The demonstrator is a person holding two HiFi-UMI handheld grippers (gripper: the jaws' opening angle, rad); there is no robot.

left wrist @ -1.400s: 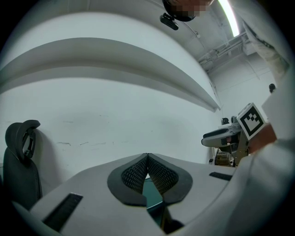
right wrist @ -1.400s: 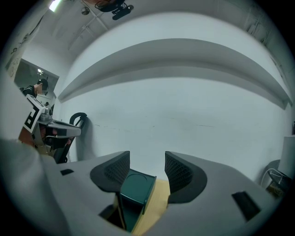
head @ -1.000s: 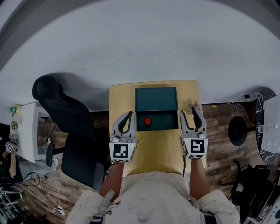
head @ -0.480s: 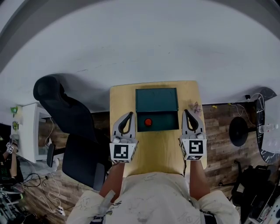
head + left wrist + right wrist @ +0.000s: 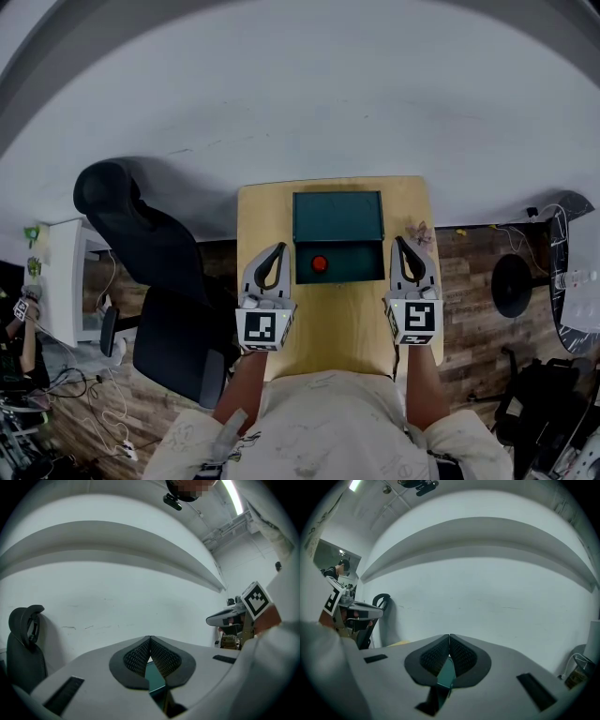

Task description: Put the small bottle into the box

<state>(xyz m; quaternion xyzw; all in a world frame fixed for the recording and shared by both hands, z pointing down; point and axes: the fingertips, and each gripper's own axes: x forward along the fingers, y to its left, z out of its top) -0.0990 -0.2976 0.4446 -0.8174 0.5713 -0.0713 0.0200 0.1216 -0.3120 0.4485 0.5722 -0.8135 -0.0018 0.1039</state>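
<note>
A dark teal box stands open at the back middle of the small wooden table, its lid laid back. A small round red thing, perhaps the bottle's cap seen from above, sits in its front compartment. My left gripper hovers just left of the box, shut with nothing in it; its pads meet. My right gripper hovers just right of the box, also shut and empty, pads pressed together. A sliver of teal box shows below them.
A small pale crumpled object lies at the table's right edge, just beyond the right gripper's tips. A black office chair stands close to the table's left side. A round black stand base and cables are on the wooden floor at right. A white wall rises behind the table.
The right gripper's jaws, open a second ago, have closed with nothing between them. The left gripper and the box have stayed put.
</note>
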